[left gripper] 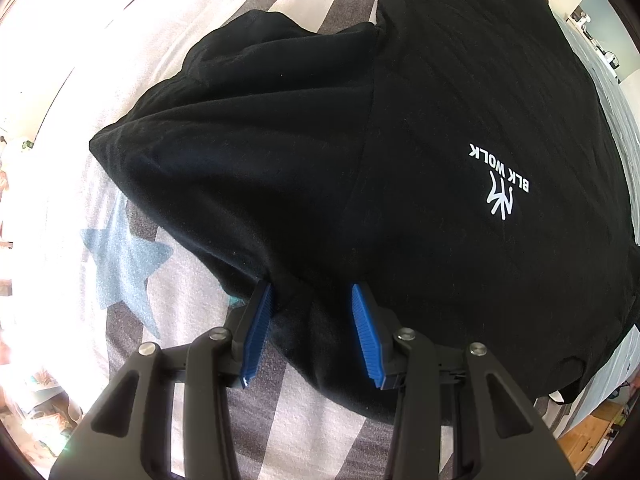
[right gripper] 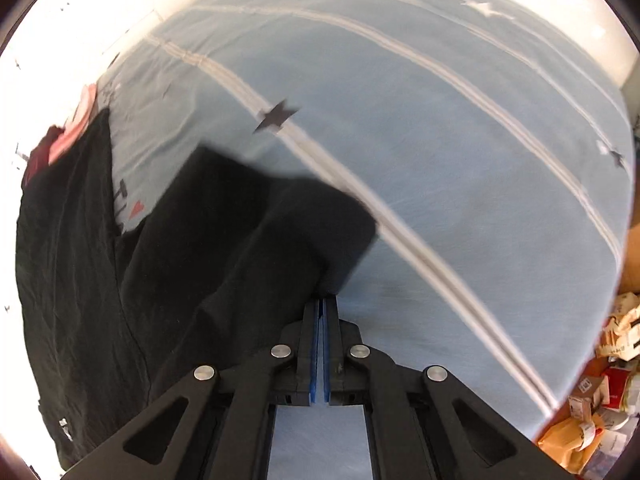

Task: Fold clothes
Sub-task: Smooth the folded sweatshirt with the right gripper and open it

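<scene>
Black fingers of the left gripper (left gripper: 312, 300) stand apart, straddling a fold of the black T-shirt (left gripper: 400, 128) spread on the striped bedsheet (left gripper: 132, 264). At six o'clock in the right wrist view, the right gripper (right gripper: 321, 304) is pinched together on the shirt's sleeve (right gripper: 304, 224). Soft, light cloth; probably best gripped at hems.

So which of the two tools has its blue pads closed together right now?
The right tool: its pads meet, pinching the black shirt's sleeve. The left tool stands parted with black fabric between its pads.
</scene>
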Demonstrator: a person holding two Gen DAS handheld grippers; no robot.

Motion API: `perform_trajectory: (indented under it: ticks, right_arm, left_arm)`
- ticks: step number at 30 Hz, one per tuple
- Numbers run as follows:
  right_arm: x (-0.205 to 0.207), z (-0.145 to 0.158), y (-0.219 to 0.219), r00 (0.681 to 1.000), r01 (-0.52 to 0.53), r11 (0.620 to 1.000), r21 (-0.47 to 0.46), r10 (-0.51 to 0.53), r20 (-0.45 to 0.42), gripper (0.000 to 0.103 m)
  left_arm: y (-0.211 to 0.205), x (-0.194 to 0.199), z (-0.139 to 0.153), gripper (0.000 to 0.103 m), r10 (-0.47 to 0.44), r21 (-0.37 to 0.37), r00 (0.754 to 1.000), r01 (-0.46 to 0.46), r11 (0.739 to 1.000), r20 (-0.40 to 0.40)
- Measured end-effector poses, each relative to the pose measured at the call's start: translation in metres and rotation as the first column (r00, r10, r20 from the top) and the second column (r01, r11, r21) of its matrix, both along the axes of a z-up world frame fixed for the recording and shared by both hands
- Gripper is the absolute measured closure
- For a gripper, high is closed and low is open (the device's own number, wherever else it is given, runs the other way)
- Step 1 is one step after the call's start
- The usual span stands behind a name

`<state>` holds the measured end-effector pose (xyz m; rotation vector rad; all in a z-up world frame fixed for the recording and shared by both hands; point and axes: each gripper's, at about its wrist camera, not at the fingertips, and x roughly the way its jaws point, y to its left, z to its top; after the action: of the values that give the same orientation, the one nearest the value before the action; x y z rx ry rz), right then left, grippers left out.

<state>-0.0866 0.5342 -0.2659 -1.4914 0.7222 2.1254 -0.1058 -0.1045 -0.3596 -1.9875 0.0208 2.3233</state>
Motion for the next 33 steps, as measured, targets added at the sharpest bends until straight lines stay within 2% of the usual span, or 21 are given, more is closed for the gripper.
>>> perform_trajectory:
  ticks: [3, 6, 9, 11, 12, 13, 20, 24, 26, 30, 32, 33]
  right_arm:
    - [0.015, 0.006, 0.012, 0.999, 0.006, 0.999, 0.04, -0.007, 0.04, 0.103]
    - [0.023, -0.009, 0.028, 0.993, 0.038, 0.998, 0.056, -0.044, 0.112, 0.103]
    - [0.017, -0.01, 0.029, 0.996, 0.029, 0.999, 0.019, -0.03, 0.083, 0.098]
    - [0.011, -0.011, 0.021, 0.999, -0.005, 1.0, -0.004, 0.005, 0.043, 0.075]
    - [0.006, -0.011, 0.016, 1.0, -0.016, 1.0, -0.013, 0.016, 0.023, 0.058]
    - [0.001, -0.011, 0.01, 1.0, -0.025, 0.999, -0.019, 0.025, 0.005, 0.055]
    - [-0.011, -0.033, -0.009, 0.993, -0.072, 0.997, -0.01, 0.072, 0.091, 0.054]
    - [-0.018, -0.033, -0.012, 0.994, -0.081, 0.997, -0.015, 0.082, 0.074, 0.053]
    - [-0.021, -0.032, -0.014, 0.997, -0.053, 0.998, -0.028, 0.055, 0.063, 0.053]
    - [-0.027, -0.027, -0.026, 0.996, -0.082, 0.995, -0.049, 0.083, 0.038, 0.055]
    - [-0.03, -0.027, -0.033, 0.994, -0.102, 0.993, -0.061, 0.105, 0.043, 0.074]
    - [-0.031, -0.028, -0.038, 0.991, -0.117, 0.992, -0.057, 0.12, 0.057, 0.093]
  left_arm:
    - [-0.001, -0.002, 0.001, 0.066, 0.003, 0.001, 1.0, -0.003, 1.0, -0.002]
    - [0.004, 0.001, 0.004, 0.066, 0.009, 0.0, 1.0, -0.009, 1.0, -0.007]
    - [-0.007, 0.008, 0.01, 0.066, 0.008, -0.004, 1.0, -0.008, 1.0, -0.02]
    - [-0.003, 0.017, 0.018, 0.064, -0.002, -0.014, 0.999, 0.002, 1.0, -0.033]
    - [-0.002, 0.018, 0.02, 0.064, -0.007, -0.02, 0.999, 0.006, 1.0, -0.042]
    - [-0.001, 0.018, 0.022, 0.063, -0.012, -0.027, 0.999, 0.01, 1.0, -0.052]
    - [0.006, 0.018, 0.041, 0.047, -0.021, -0.034, 0.991, 0.017, 0.999, -0.132]
    - [0.001, 0.018, 0.047, 0.045, 0.002, -0.039, 0.988, -0.008, 0.999, -0.154]
    - [-0.005, 0.017, 0.051, 0.045, 0.015, -0.049, 0.985, -0.024, 0.998, -0.173]
    - [-0.019, 0.016, 0.056, 0.045, 0.077, -0.051, 0.978, -0.089, 0.995, -0.193]
    - [-0.024, 0.015, 0.053, 0.045, 0.098, -0.054, 0.978, -0.11, 0.993, -0.186]
    - [-0.027, 0.014, 0.052, 0.045, 0.103, -0.057, 0.978, -0.115, 0.992, -0.182]
